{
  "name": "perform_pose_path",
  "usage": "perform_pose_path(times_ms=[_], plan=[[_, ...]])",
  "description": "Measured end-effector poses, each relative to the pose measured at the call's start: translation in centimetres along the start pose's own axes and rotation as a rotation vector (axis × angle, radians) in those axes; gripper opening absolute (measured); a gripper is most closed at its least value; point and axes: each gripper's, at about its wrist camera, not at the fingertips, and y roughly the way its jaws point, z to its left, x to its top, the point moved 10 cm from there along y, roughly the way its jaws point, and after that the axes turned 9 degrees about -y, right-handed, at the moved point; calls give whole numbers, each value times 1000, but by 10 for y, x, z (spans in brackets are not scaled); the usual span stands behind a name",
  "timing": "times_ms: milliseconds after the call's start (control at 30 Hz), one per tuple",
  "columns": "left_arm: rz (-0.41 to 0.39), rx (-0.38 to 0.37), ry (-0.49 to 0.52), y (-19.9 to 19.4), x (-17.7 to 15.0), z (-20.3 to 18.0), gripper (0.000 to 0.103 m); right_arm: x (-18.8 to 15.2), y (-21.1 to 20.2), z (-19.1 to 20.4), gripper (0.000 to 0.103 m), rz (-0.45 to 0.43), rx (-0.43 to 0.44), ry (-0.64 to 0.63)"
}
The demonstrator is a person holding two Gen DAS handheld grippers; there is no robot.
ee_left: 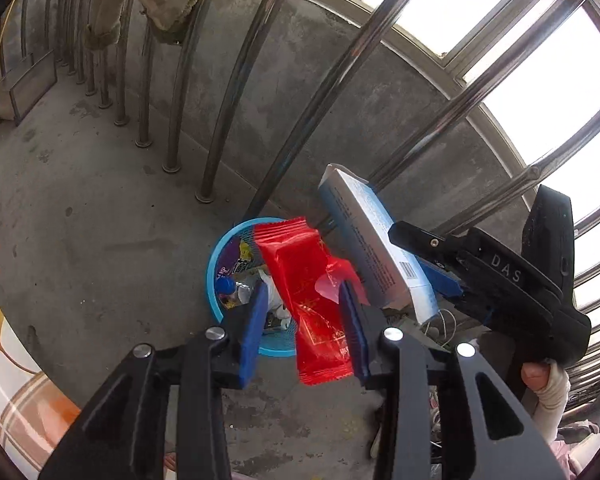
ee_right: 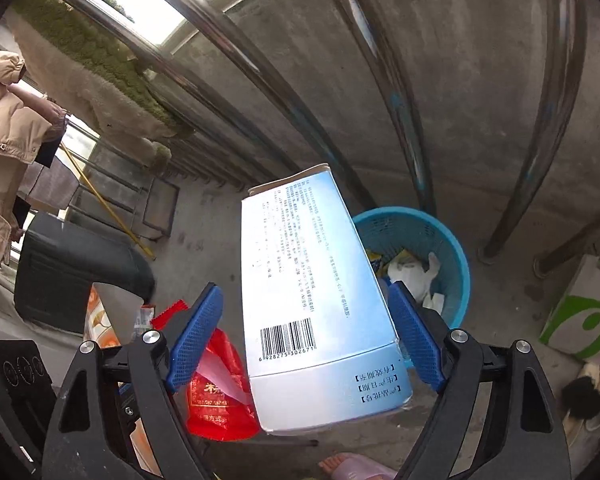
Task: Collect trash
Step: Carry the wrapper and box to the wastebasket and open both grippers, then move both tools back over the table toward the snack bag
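Left gripper (ee_left: 306,316): blue ribbed pads wide apart, lower centre of left wrist view. Red crinkly plastic snack wrapper (ee_left: 314,300) hangs between them, lying against the right-hand pad; gap shows beside the left-hand pad (ee_left: 256,328). Looks let go, not pinched.
Right gripper (ee_right: 306,332): wide spread, but blue mesh pads sit on both long edges of the pale blue-and-white cardboard carton w/ barcode (ee_right: 312,300), grasping it. Carton tilted, open flap end up toward frame centre, closed end near bottom.
Right gripper, seen from left cam: black body marked DAS at right of frame (ee_left: 500,268), carton (ee_left: 376,248) sticking up-left from it, just right of the wrapper.
Wrapper, seen from right cam: lower left of centre, partly behind the carton (ee_right: 216,392).
Bin: round light-blue plastic mesh basket (ee_left: 216,256) on grey concrete floor (ee_left: 100,208), below and behind both grippers; in right cam at centre right (ee_right: 456,256). Holds white crumpled paper (ee_right: 412,272), a blue bottle cap (ee_left: 225,286), coloured packets.
Both items: in the air over/near the basket rim, not inside.
Backdrop: curved steel railing bars (ee_left: 236,92) along a concrete wall.
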Motion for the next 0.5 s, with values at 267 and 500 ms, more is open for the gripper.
perform_pose_path(times_ms=[267, 500], plan=[[29, 27, -52, 10, -18, 26, 53, -16, 0, -33, 79, -32, -114, 65], [-155, 5, 30, -92, -13, 5, 62, -1, -46, 57, 79, -157, -44, -176]])
